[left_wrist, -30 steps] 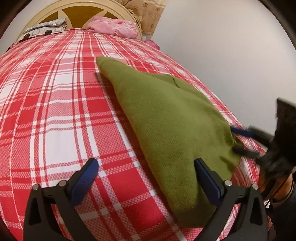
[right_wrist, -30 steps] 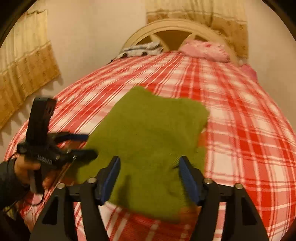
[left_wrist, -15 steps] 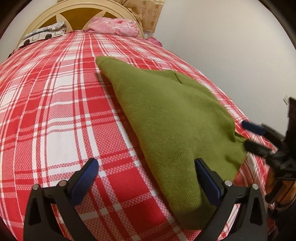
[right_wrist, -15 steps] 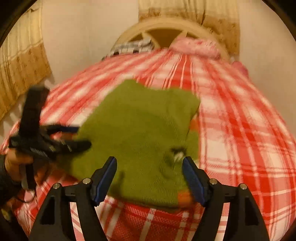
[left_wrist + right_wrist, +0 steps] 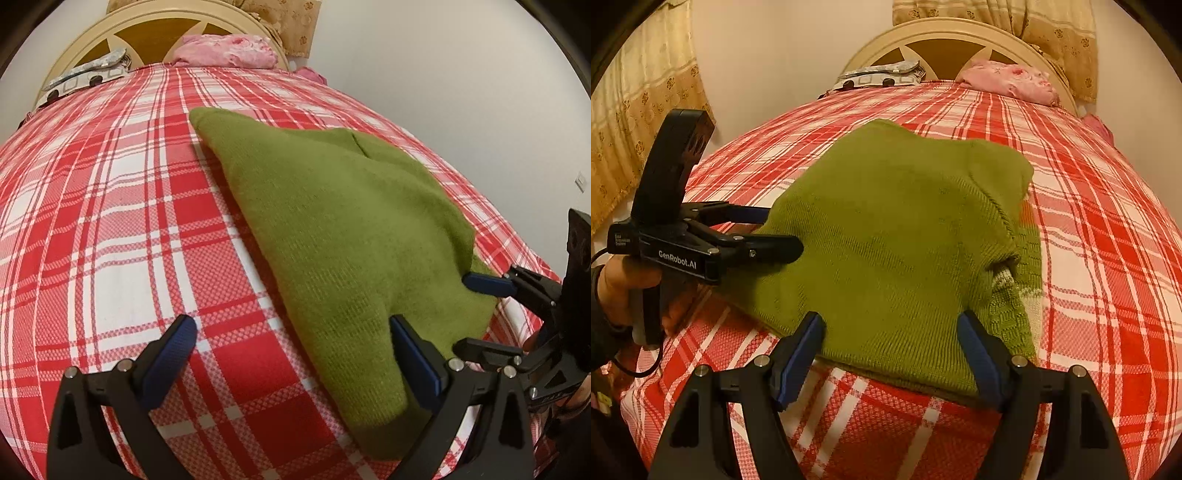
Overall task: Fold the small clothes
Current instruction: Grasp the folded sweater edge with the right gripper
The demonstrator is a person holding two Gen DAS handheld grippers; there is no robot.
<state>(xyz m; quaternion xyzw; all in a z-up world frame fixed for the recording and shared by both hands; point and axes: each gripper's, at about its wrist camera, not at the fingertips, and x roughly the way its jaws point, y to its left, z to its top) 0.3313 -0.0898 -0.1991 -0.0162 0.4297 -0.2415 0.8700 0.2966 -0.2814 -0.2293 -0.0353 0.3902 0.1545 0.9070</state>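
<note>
Green sweater (image 5: 886, 236) is lying partly folded on the plaid bedspread (image 5: 110, 229), one flap doubled over; left gripper (image 5: 768, 230) and right gripper (image 5: 890, 350) are both gaping wide, holding nothing; further folds are seemingly remaining.

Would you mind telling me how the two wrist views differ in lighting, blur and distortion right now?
Left wrist view: whiter, even light, sharp knit on the green sweater, strong fisheye bulge in the plaid bedspread, dark vignette corners. Right wrist view: warmer, yellower cast, the sweater mostly crisp with soft shadow under its right fold, the left gripper sharp enough to read its label, same barrel distortion.
</note>
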